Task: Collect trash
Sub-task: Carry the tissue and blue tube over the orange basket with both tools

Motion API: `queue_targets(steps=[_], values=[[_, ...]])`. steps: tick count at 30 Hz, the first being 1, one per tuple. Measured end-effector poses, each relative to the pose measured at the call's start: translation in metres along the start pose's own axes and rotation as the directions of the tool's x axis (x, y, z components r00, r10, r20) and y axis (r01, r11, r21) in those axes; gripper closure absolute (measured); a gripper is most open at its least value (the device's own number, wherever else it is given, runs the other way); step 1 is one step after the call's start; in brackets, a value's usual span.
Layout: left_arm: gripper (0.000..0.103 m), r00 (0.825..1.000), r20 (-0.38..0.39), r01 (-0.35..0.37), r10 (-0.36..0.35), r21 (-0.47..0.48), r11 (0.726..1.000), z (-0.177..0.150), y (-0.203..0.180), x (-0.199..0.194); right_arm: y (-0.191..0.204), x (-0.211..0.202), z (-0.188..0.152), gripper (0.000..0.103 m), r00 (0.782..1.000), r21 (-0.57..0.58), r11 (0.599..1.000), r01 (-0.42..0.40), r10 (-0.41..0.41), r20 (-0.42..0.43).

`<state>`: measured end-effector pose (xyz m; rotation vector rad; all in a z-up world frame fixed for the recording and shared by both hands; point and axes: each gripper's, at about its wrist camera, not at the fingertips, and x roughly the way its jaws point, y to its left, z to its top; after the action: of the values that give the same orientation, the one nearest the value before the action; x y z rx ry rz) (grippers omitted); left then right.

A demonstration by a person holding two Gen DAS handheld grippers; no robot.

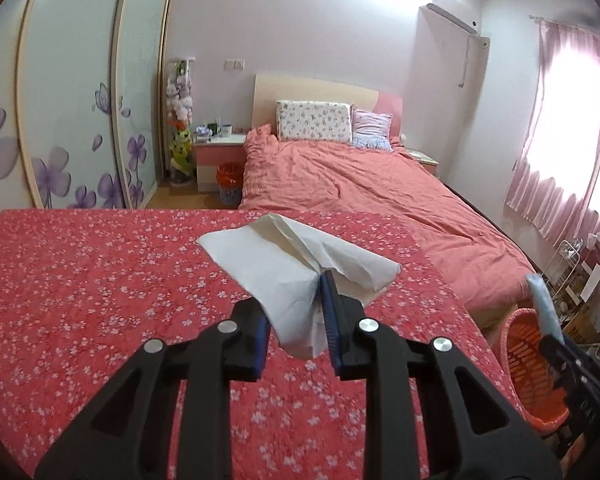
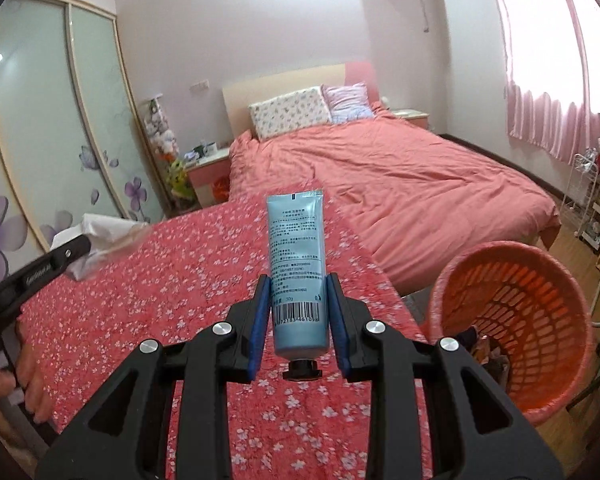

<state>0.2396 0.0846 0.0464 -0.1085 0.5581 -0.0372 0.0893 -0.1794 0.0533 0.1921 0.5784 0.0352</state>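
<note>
A crumpled white tissue (image 1: pixel 296 276) is pinched between the blue pads of my left gripper (image 1: pixel 296 320), which is shut on it above the red flowered table cover (image 1: pixel 100 280). My right gripper (image 2: pixel 298 304) is shut on a light blue cream tube (image 2: pixel 297 264), cap end toward the camera, held above the same cover (image 2: pixel 160 300). An orange slotted waste basket (image 2: pixel 512 320) stands on the floor just right of the table, with some rubbish at its bottom. In the left wrist view the basket (image 1: pixel 528 364) shows at the lower right with the right gripper and tube (image 1: pixel 544 304) over it.
A bed with a salmon quilt (image 1: pixel 360 184) and pillows lies beyond the table. A wardrobe with flower-printed sliding doors (image 1: pixel 72 120) fills the left. A nightstand and a second small orange bin (image 1: pixel 229 182) stand beside the bed. A wire rack (image 2: pixel 592 200) stands under the pink curtains.
</note>
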Motion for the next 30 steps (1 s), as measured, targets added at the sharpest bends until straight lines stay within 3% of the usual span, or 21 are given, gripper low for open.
queue_targets(steps=[8,16,30], values=[[0.079,0.999,-0.011,0.052,-0.051,0.024,0.998,-0.009,-0.034,-0.018,-0.018,-0.024,-0.002,0.075,0.998,0.022,0.998,0.055,-0.055,0.044],[0.079,0.988,-0.037,0.154,-0.152,0.064,0.986,-0.023,-0.095,-0.024,-0.061,-0.043,-0.004,0.075,0.991,0.085,0.990,0.110,-0.116,0.068],[0.079,0.935,-0.125,0.345,-0.332,0.101,0.933,-0.053,-0.207,-0.015,-0.140,-0.056,-0.013,0.075,0.973,0.213,0.957,0.199,-0.218,0.072]])
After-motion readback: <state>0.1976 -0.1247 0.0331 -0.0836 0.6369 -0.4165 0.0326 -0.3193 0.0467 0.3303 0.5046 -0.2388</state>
